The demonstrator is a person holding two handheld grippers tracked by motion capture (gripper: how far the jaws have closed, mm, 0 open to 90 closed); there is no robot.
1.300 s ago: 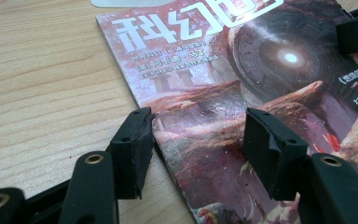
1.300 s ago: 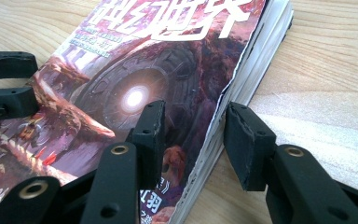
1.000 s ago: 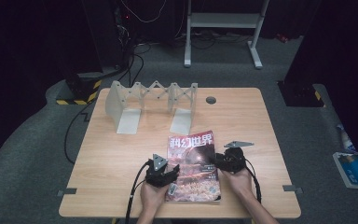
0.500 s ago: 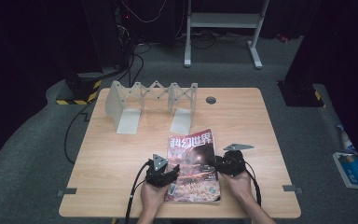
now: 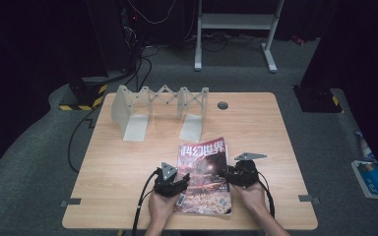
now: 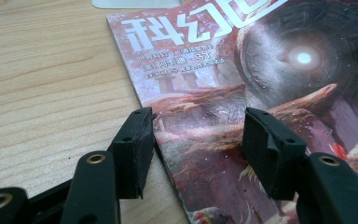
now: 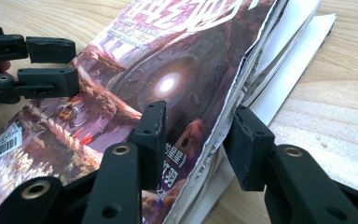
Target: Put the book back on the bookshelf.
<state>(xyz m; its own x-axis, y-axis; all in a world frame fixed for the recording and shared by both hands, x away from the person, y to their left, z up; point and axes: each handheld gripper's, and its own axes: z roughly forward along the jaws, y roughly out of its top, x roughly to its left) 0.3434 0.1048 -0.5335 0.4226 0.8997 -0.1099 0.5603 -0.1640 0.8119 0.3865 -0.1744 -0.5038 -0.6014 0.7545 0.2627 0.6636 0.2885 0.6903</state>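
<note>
A magazine (image 5: 204, 169) with a red-purple cover and white characters lies flat near the table's front edge. My left gripper (image 5: 176, 181) rests at its left edge. In the left gripper view its jaws stand open (image 6: 200, 149) astride that edge, one on the wood and one over the cover (image 6: 261, 70). My right gripper (image 5: 234, 174) is at the magazine's right edge. It is open (image 7: 198, 140), and the raised edge of the cover and upper pages (image 7: 242, 79) runs between its jaws. The left gripper (image 7: 46, 65) also appears across the cover in the right gripper view.
A grey metal expanding bookend rack (image 5: 160, 110) stands at the back left of the wooden table (image 5: 118, 167). A small round grey cap (image 5: 222, 105) sits at the back. A blue book (image 5: 374, 177) lies on the floor to the right.
The right gripper has crept slightly inward and toward the front edge at the magazine's right side. The left gripper and the magazine have hardly moved.
</note>
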